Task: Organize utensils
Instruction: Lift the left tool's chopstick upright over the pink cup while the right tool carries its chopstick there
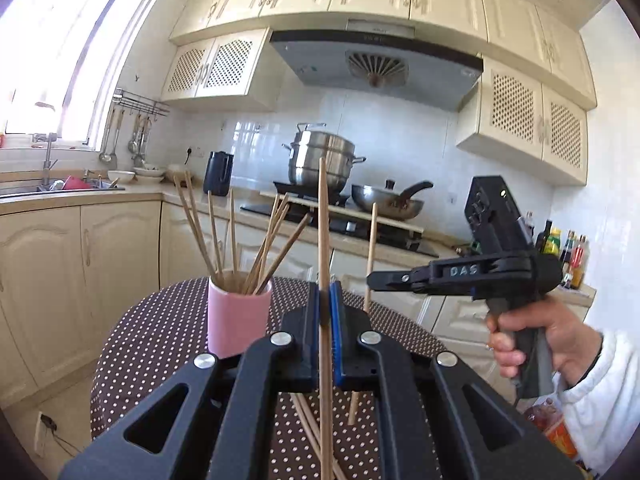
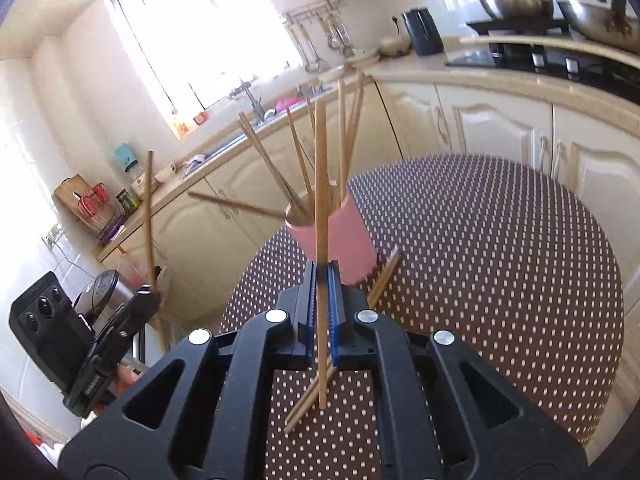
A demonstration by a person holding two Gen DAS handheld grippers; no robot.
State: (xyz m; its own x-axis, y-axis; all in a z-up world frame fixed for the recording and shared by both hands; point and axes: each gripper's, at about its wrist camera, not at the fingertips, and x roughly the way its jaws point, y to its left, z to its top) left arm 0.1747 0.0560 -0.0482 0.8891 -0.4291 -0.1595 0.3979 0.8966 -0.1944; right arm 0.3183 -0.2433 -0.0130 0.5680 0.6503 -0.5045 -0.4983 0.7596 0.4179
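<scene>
A pink cup [image 1: 238,312] stands on the dotted round table [image 1: 160,340] and holds several wooden chopsticks [image 1: 224,236]. It also shows in the right wrist view [image 2: 352,232]. My left gripper [image 1: 325,300] is shut on one upright chopstick [image 1: 323,220], right of the cup. My right gripper [image 2: 322,280] is shut on another upright chopstick [image 2: 321,168], just in front of the cup. The right gripper also shows in the left wrist view [image 1: 374,280], holding its chopstick [image 1: 371,248]. Loose chopsticks [image 2: 376,284] lie on the table by the cup.
Cream kitchen cabinets [image 1: 100,256] ring the table. A stove with a steamer pot [image 1: 322,160] and a wok [image 1: 386,200] stands behind. A sink [image 1: 52,186] is at the left. Bottles [image 1: 572,252] stand at the right. The table edge [image 2: 600,280] is near.
</scene>
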